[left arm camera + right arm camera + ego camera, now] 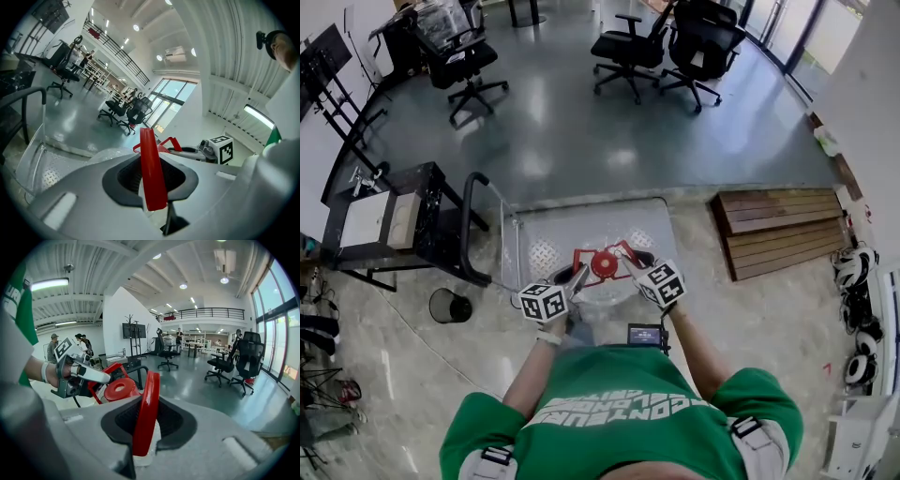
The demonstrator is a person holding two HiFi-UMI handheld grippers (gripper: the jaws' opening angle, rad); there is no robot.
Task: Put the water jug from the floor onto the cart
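Observation:
The water jug (602, 292) is clear, with a red cap (605, 264) and two red carrying handles. It sits at the near end of the cart's metal platform (553, 234); I cannot tell whether it rests on the platform or hangs above it. My left gripper (578, 277) is shut on the left handle (151, 173). My right gripper (630, 259) is shut on the right handle (146, 413). In the right gripper view the cap (117, 390) lies just left of the jaws, with the left gripper (91, 375) beyond it. The cart's black push bar (467, 225) stands at the left.
A black table (384, 220) and a small round bin (450, 305) stand left of the cart. A wooden pallet (778, 230) lies to the right, with white gear (853, 272) by the wall. Office chairs (628, 52) stand on the grey floor beyond.

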